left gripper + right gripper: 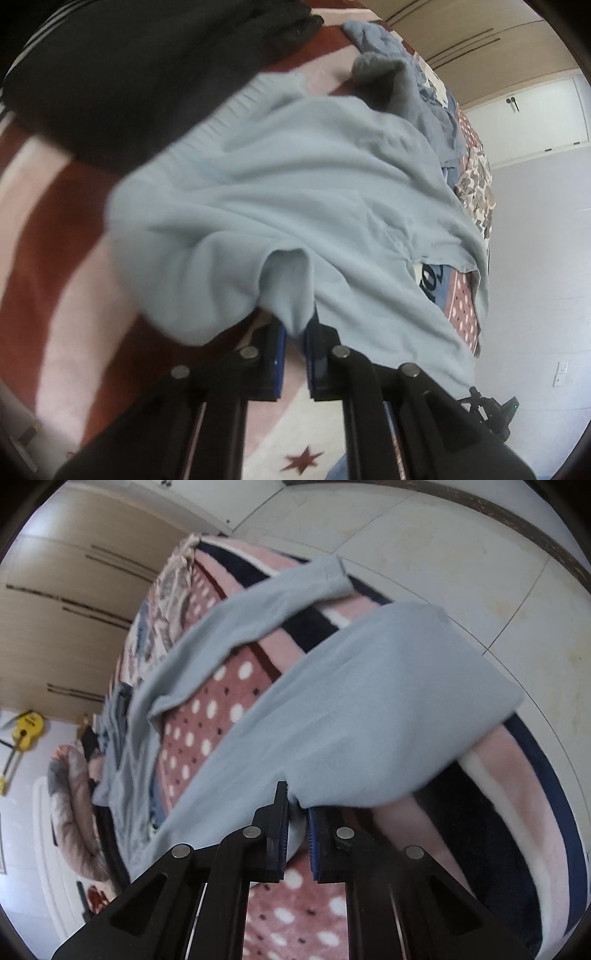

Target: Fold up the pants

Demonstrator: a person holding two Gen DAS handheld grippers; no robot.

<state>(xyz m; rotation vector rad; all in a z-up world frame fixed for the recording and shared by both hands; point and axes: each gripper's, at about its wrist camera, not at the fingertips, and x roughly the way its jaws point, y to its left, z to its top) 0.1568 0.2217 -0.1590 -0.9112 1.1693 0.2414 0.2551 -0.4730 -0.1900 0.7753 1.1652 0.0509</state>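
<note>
The light blue pants point(295, 177) lie across a patterned bed blanket. In the left wrist view my left gripper point(295, 325) is shut on a bunched fold of their fabric near the waist end, lifted a little off the blanket. In the right wrist view my right gripper point(297, 805) is shut on the edge of one pant leg point(369, 709), which hangs over the bed's edge. The other leg point(229, 627) stretches away across the blanket. The gripped fabric hides the fingertips.
A black garment point(122, 81) and a grey-blue clothes pile point(406, 85) lie beyond the pants. The pink, red and navy blanket point(221, 716) covers the bed. Tiled floor point(461, 554), wooden wardrobe point(66, 609), yellow guitar point(27, 727), white door point(535, 122).
</note>
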